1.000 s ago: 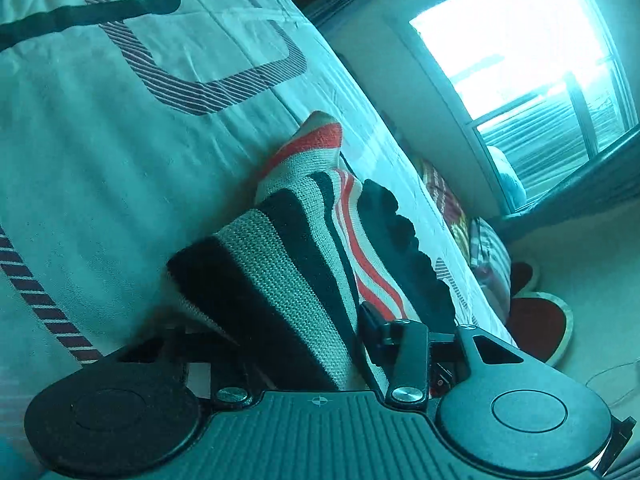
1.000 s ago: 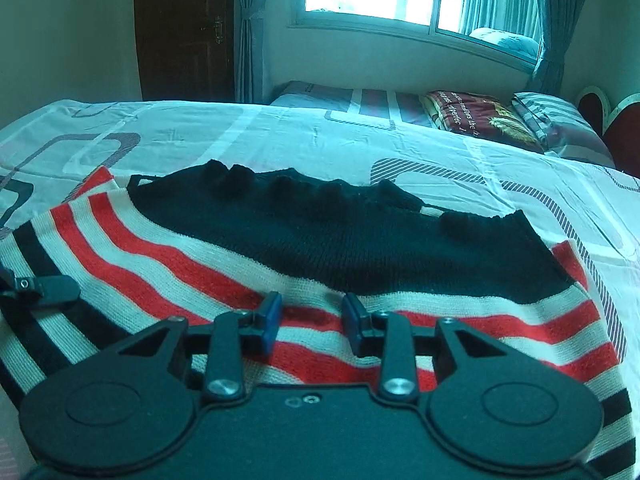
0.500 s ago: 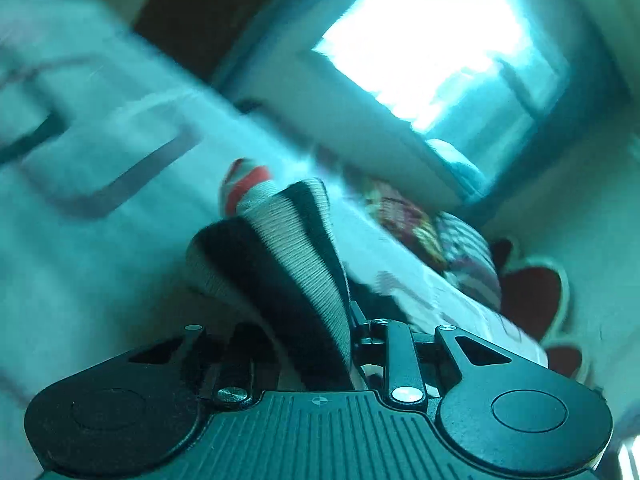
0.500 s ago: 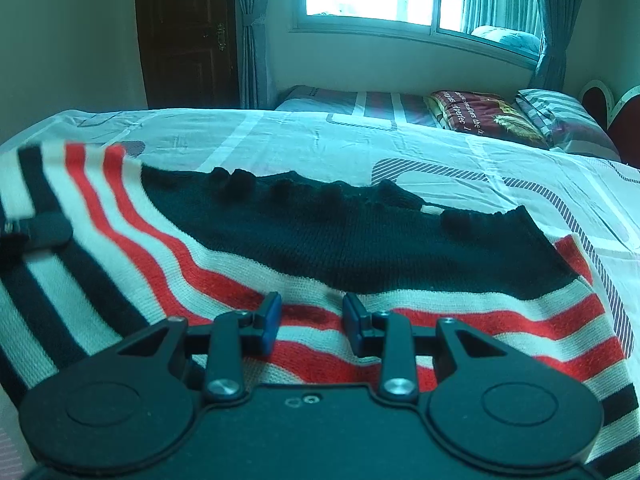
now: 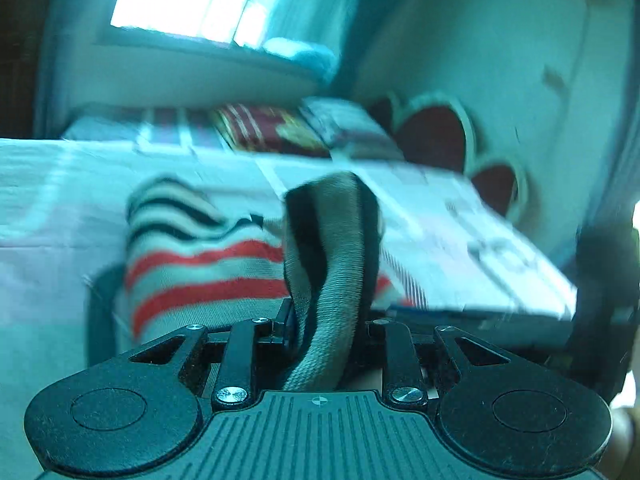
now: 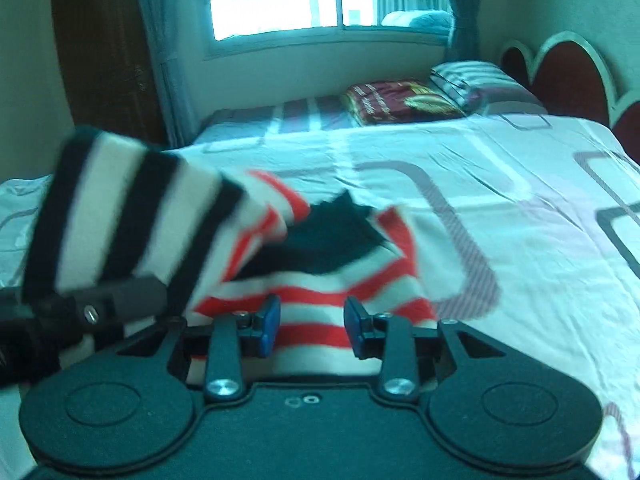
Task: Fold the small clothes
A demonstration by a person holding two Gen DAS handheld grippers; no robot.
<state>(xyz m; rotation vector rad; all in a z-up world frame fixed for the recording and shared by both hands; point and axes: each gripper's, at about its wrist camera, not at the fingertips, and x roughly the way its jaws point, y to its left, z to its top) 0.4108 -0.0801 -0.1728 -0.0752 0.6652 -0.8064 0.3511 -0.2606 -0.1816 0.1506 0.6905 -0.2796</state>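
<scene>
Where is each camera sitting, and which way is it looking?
Left wrist view: sits on the left tool, looks along it over the bed toward the window; its fingers pinch a fold of the striped top.
Right wrist view: sits on the right tool, looks over the bed toward the window; the top lies between its blue pads, and the left tool shows at the left, holding up a striped end.
Both share: top, bed, window, pillows, headboard.
</scene>
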